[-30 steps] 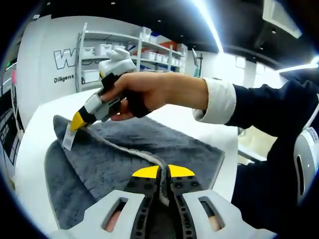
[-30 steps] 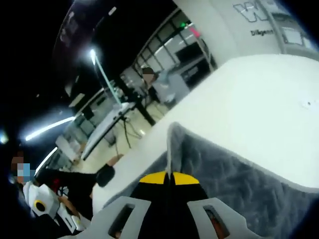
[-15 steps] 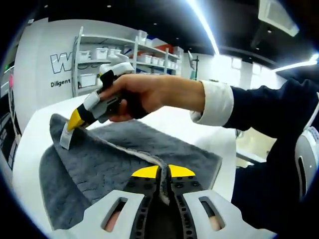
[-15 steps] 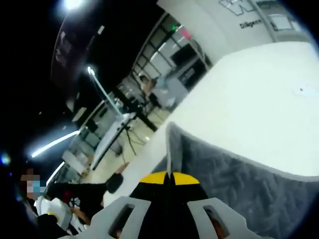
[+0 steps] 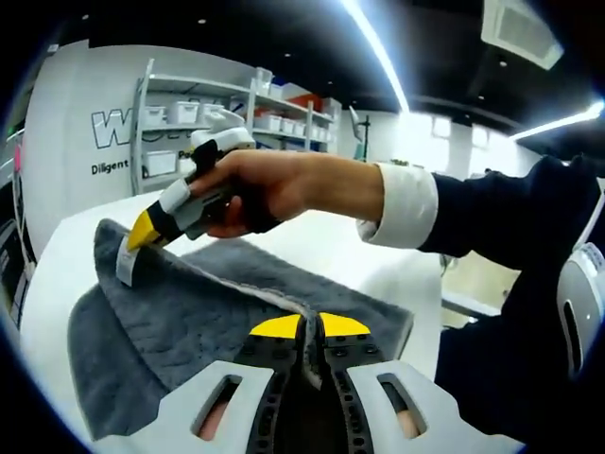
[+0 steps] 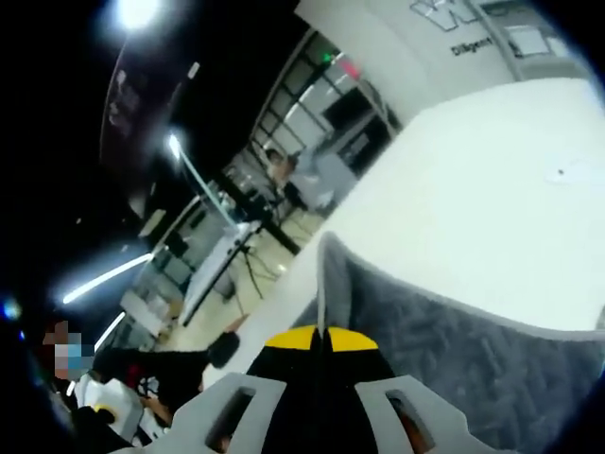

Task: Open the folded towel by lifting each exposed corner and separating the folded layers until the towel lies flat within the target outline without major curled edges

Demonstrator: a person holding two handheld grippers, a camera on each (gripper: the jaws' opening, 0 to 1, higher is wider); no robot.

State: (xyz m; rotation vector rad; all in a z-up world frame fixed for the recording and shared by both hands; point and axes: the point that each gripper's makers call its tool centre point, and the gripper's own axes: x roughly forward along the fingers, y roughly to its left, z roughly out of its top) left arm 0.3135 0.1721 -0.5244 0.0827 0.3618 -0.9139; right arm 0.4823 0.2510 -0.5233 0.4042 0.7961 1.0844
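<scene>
Left gripper view: white table (image 5: 397, 270), shelving (image 5: 236, 109).

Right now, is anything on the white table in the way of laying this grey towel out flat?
Nothing visible: the white table around the fluffy grey towel looks bare.

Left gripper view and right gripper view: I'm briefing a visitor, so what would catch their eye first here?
First, the grey towel on the white table, its upper layer lifted. Each hand-held gripper is shut on its edge: the left hand-held gripper low in the left gripper view, the right hand-held gripper at the tagged corner, held by a hand.
</scene>
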